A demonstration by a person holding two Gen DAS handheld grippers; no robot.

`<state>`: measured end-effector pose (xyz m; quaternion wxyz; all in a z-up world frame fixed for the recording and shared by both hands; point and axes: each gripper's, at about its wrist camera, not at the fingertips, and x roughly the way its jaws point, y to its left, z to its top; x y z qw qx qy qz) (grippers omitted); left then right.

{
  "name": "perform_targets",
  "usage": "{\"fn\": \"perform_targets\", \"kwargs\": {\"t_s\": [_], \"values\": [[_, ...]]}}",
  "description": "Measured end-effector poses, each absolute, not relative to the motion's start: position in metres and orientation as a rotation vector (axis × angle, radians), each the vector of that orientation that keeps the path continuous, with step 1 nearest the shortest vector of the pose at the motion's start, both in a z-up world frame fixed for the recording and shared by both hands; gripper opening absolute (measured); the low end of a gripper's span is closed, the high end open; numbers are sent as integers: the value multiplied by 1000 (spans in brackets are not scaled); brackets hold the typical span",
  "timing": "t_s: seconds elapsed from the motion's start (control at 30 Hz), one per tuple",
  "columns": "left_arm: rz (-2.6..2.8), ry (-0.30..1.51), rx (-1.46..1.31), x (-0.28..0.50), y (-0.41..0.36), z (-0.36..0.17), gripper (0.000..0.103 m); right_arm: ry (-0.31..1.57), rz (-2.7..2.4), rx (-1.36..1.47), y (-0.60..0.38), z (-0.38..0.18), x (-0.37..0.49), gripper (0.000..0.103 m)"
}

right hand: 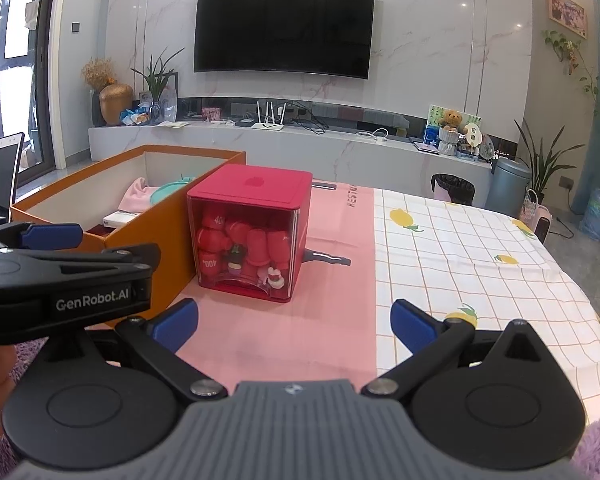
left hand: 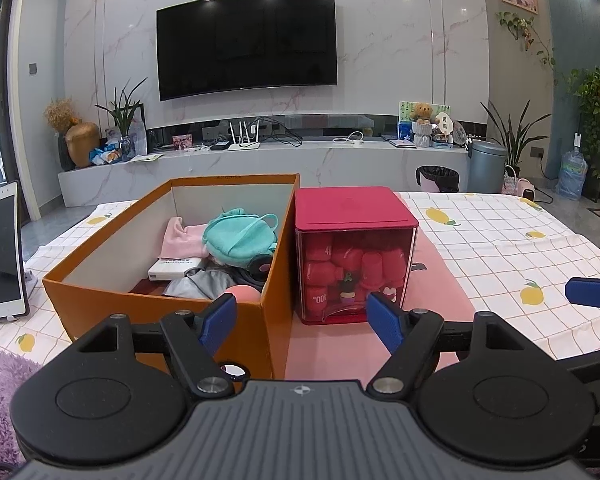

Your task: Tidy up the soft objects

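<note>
Your soft things sit in the orange box (left hand: 160, 280): a teal plush (left hand: 238, 240) on top, a pink cloth (left hand: 180, 236) behind it against the left wall, grey fabric (left hand: 204, 286) in front, and a peach-coloured round thing (left hand: 242, 293) tucked at the near corner, with a white flat pack (left hand: 172, 270) among them. They are heaped toward the right and near end, which leaves the left half of the box free, so there looks to be room for sorting or adding. Touching or just beside the box on its right stands the red case (left hand: 354, 256), lid on, its clear front showing red cup-like pieces; they look hard, so probably not part of your job. Both stand on a pink mat (right hand: 300, 320) laid over the lemon-print cloth (right hand: 480, 240). Your left gripper (left hand: 302, 322) hangs over the near edge, fingers spread wide and holding nothing, lined up between box and case. Your right gripper (right hand: 294, 320) is likewise spread and empty, low over the mat in front of the case. With no soft thing visible outside the box, you look to be either at the start or near the end; from here the teal plush seems the easiest reach for the left.
</note>
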<state>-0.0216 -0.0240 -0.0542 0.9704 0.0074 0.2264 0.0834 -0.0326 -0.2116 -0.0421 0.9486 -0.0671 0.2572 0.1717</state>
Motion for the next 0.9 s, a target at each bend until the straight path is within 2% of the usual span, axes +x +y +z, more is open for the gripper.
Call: {"fn": "perform_targets", "kwargs": {"t_s": [0.9], "values": [[169, 460, 16, -22, -25, -57, 87, 524, 351, -139, -212, -44, -32, 100]]}}
